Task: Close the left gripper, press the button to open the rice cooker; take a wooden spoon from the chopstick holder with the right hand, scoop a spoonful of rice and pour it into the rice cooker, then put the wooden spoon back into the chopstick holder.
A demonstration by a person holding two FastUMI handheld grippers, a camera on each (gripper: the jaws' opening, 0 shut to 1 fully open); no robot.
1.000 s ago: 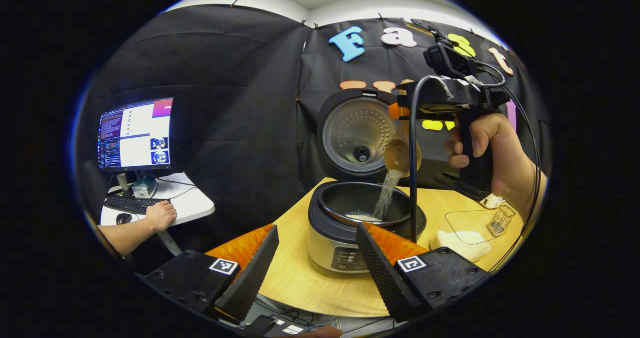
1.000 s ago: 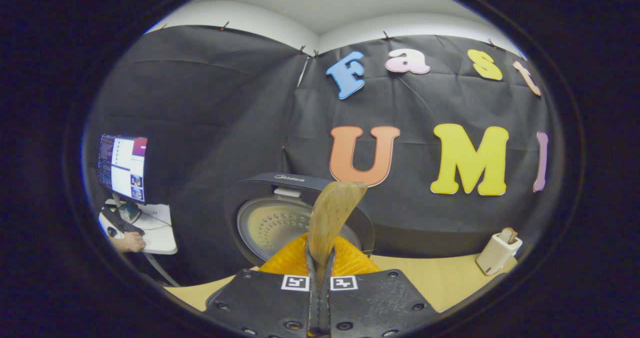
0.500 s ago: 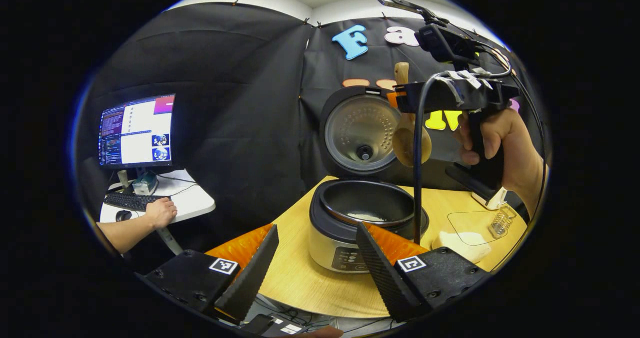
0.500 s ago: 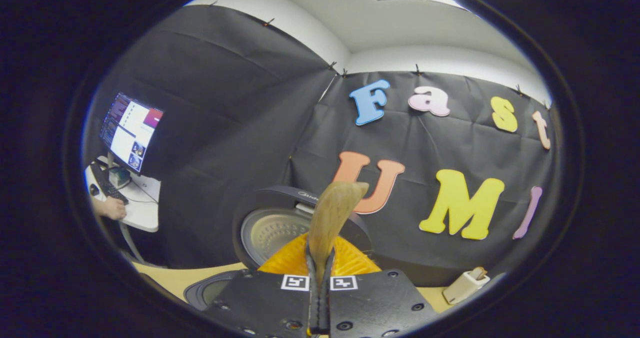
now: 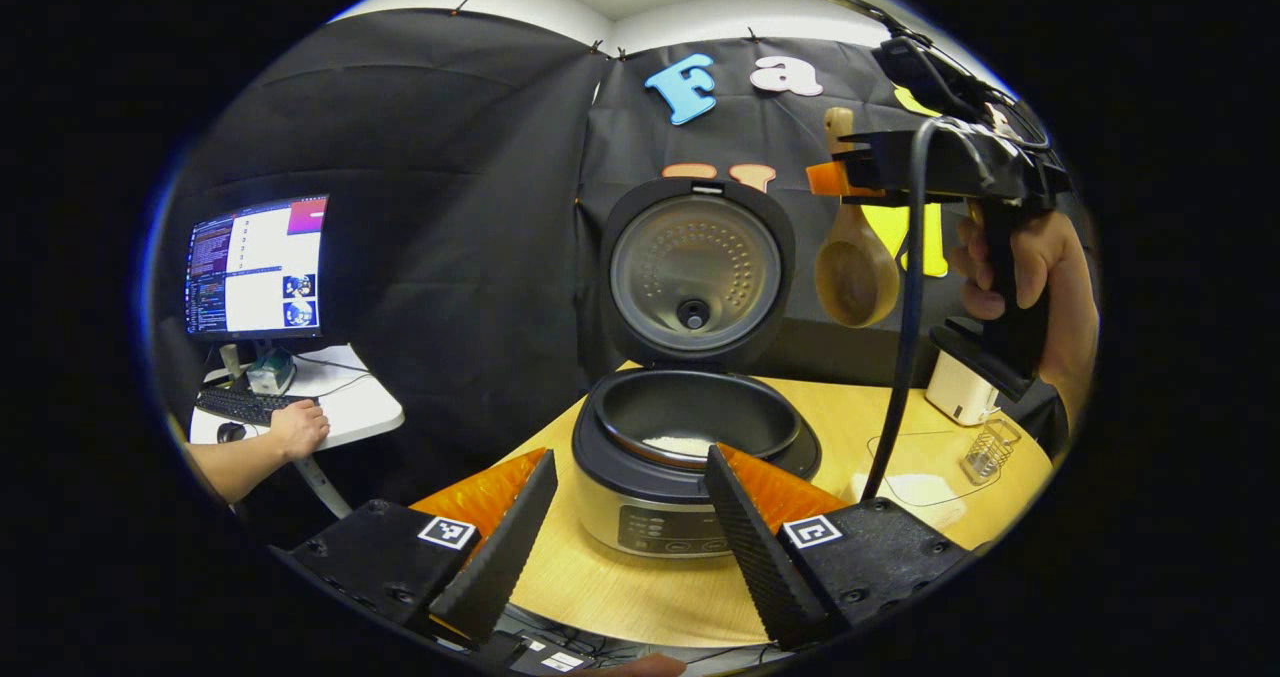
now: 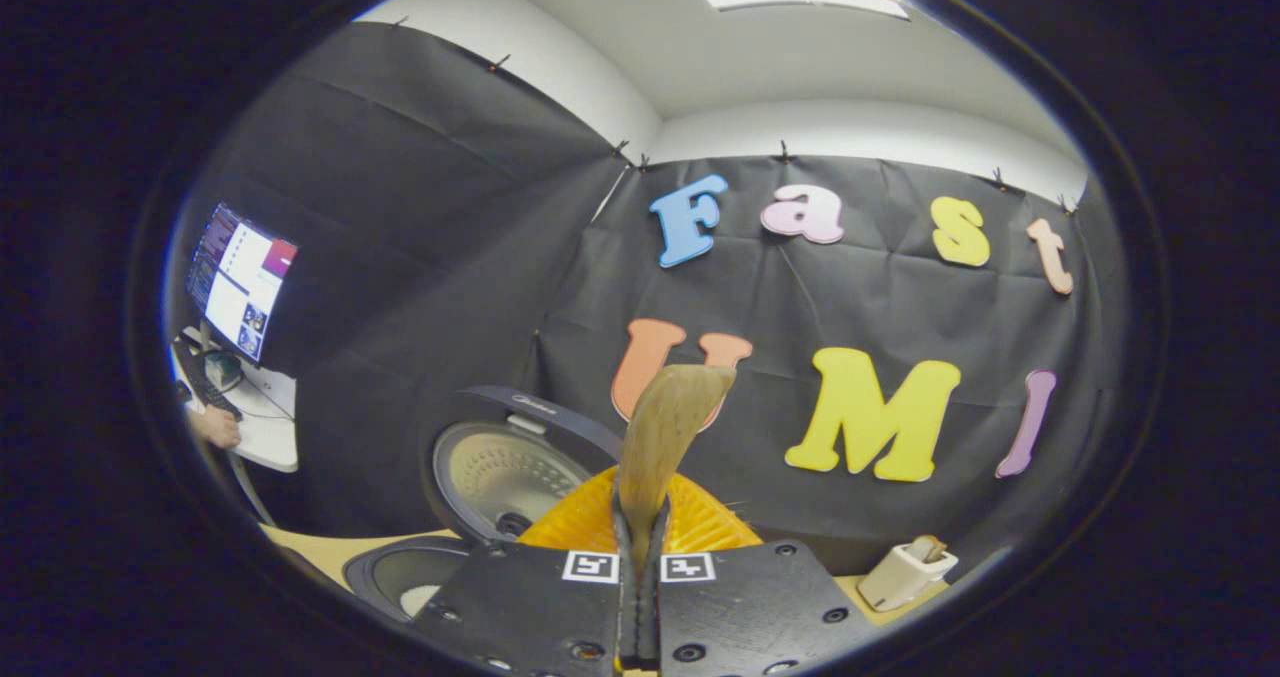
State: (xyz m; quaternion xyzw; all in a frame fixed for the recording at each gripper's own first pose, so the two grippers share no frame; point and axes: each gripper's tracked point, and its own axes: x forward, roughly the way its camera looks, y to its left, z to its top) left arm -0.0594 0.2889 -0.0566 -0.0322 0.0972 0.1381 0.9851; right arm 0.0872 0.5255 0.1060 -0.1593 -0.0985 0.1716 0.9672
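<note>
The rice cooker [image 5: 668,517] stands open on the wooden table, lid [image 5: 695,272] upright, with a little white rice [image 5: 680,445] in its dark pot. My left gripper [image 5: 630,457] hovers in front of it, open and holding nothing. In the left gripper view, a hand holds my right gripper [image 5: 830,179] high, to the right of the lid. It is shut on the wooden spoon [image 5: 855,277], whose bowl hangs down. In the right gripper view the spoon [image 6: 665,437] sticks up from my right gripper [image 6: 640,547]. The white chopstick holder [image 5: 960,389] [image 6: 905,575] stands at the back right.
A clear dish with rice [image 5: 915,485] and a small wire basket [image 5: 985,449] sit on the table [image 5: 620,597] right of the cooker. A cable [image 5: 905,337] hangs from the right gripper. At far left a person's hand [image 5: 295,429] rests at a desk with a monitor [image 5: 255,267].
Rice was pouring from the spoon into the pot a second ago; the stream has stopped. The right gripper has risen and moved right with the spoon, away from over the pot.
</note>
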